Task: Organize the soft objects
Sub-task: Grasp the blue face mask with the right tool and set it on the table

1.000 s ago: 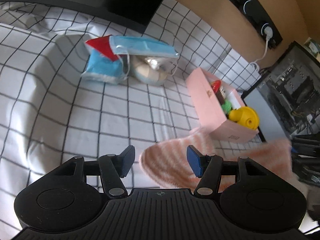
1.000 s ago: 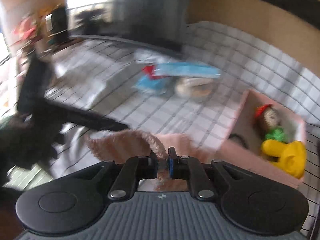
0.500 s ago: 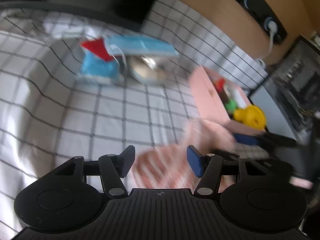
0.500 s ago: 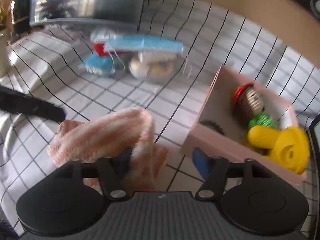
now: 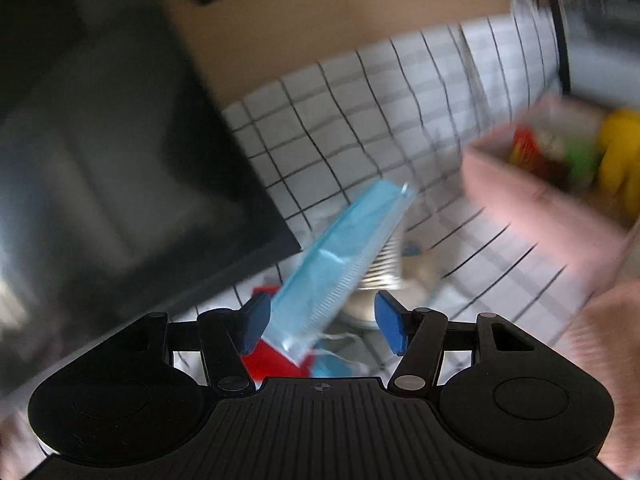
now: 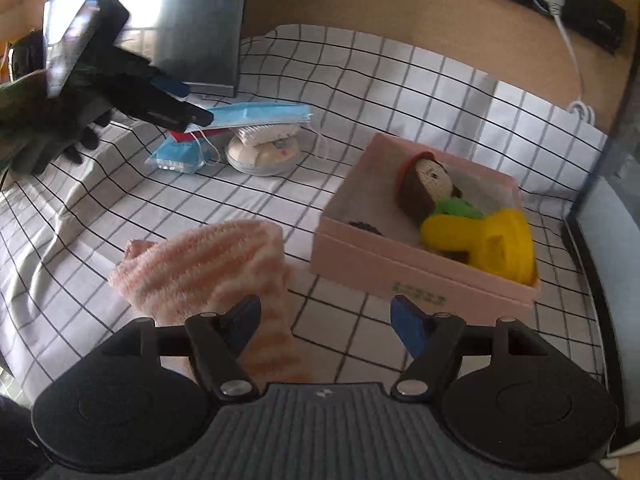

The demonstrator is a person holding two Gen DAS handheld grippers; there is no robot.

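A pink-and-white striped sock [image 6: 208, 264] lies folded on the checked cloth, left of the pink box [image 6: 400, 268]. My right gripper [image 6: 326, 322] hangs just in front of it, open and holding nothing; its left fingertip overlaps the sock's near edge. A blue face mask [image 6: 260, 114] rests on a small pile at the back. My left gripper [image 6: 180, 100] is at the mask's left end. In the blurred left wrist view the mask [image 5: 344, 264] runs between the open pads of the left gripper [image 5: 323, 324], with gaps on both sides.
The pink box holds a doll [image 6: 428, 184] and a yellow toy [image 6: 488, 240]. Under the mask are a blue packet [image 6: 176, 156], a red item [image 5: 272, 360] and a round pad [image 6: 264, 152]. A dark monitor [image 6: 200, 20] stands behind. A gloved hand [image 6: 60, 128] holds the left gripper.
My right gripper opened and let go of the sock, which now lies folded on the cloth. The left gripper swung from the sock to the mask pile and rolled.
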